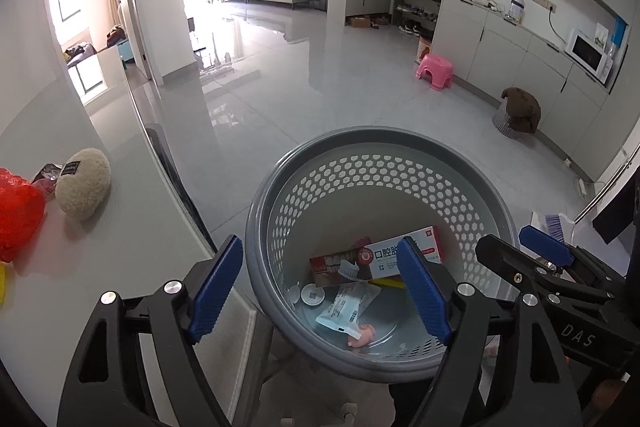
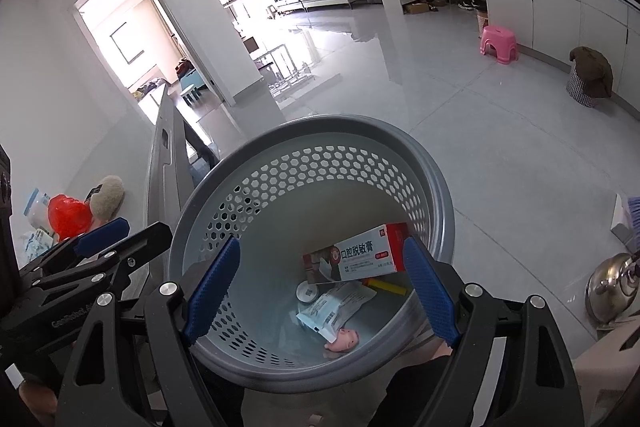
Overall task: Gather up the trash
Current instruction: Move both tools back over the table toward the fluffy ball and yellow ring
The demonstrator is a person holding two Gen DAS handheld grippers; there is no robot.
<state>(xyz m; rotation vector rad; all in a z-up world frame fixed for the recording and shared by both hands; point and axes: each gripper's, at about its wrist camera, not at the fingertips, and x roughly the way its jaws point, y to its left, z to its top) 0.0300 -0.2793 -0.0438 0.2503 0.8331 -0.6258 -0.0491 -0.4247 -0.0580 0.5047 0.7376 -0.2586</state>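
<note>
The grey perforated bin (image 1: 380,155) is my landmark; it stands on the floor just beside the bench (image 1: 120,267) edge, and both my tools hang over its mouth. Inside it, leaning against the far wall, is the red-and-white toothpaste box (image 2: 356,255), the biggest piece of trash. Below the box lie a pale blue printed wrapper (image 2: 332,311), a yellow strip (image 2: 386,286), a small round white cap (image 2: 307,293) and a small pink figure (image 2: 344,339) near the bin's near wall. My left tool (image 1: 320,291) is spread wide with nothing between its blue pads. My right tool (image 2: 324,291) is likewise wide apart and empty. Left of the bin, on the bench, sit a red bag (image 1: 16,211) and a beige plush (image 1: 83,189).
</note>
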